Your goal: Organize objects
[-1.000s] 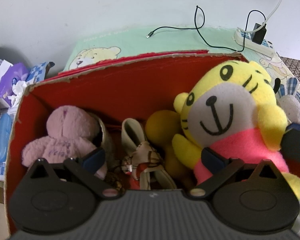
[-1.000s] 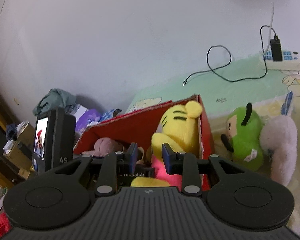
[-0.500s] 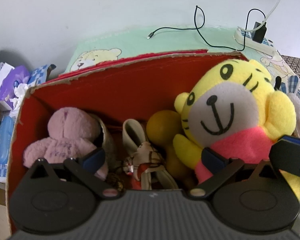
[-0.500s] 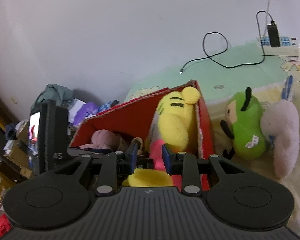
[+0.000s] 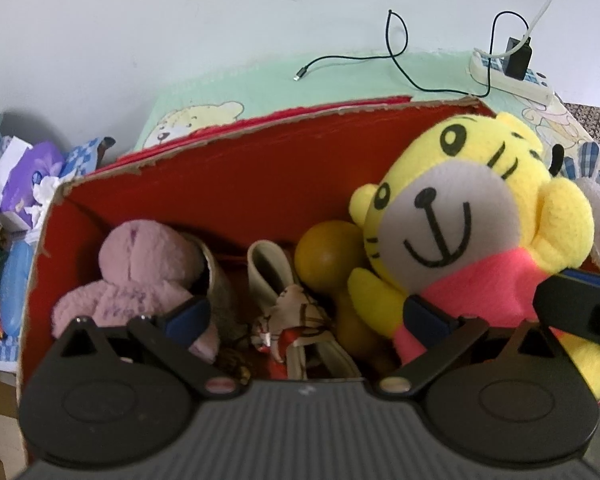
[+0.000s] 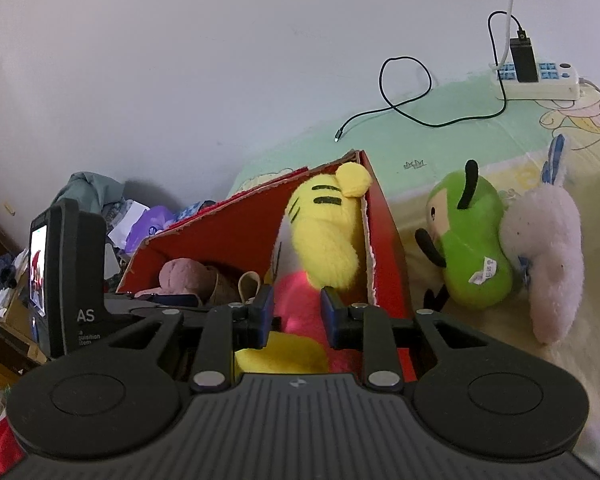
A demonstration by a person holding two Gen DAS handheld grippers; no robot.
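A yellow tiger plush [image 5: 460,208] in a pink shirt sits at the right end of the red cardboard box [image 5: 260,168]. My right gripper [image 6: 296,318] is closing, its blue pads pressing the tiger's [image 6: 324,232] pink body from both sides; one of its fingers [image 5: 576,304] shows in the left wrist view. My left gripper [image 5: 306,318] hangs open over the middle of the box, holding nothing. Below it lie a pink plush [image 5: 140,272], a cream doll or shoe [image 5: 296,308] and a dark yellow round toy [image 5: 328,252].
A green plush [image 6: 472,248] and a fluffy white plush [image 6: 540,256] lie on the bed sheet right of the box [image 6: 384,248]. A power strip [image 6: 540,80] with a black cable [image 6: 404,92] sits by the wall. Tissues and clutter [image 5: 24,184] pile up left of the box.
The right gripper's finger has pushed further into the left wrist view from the right. The right wrist view now looks down more steeply on the tiger. The left gripper has stayed put.
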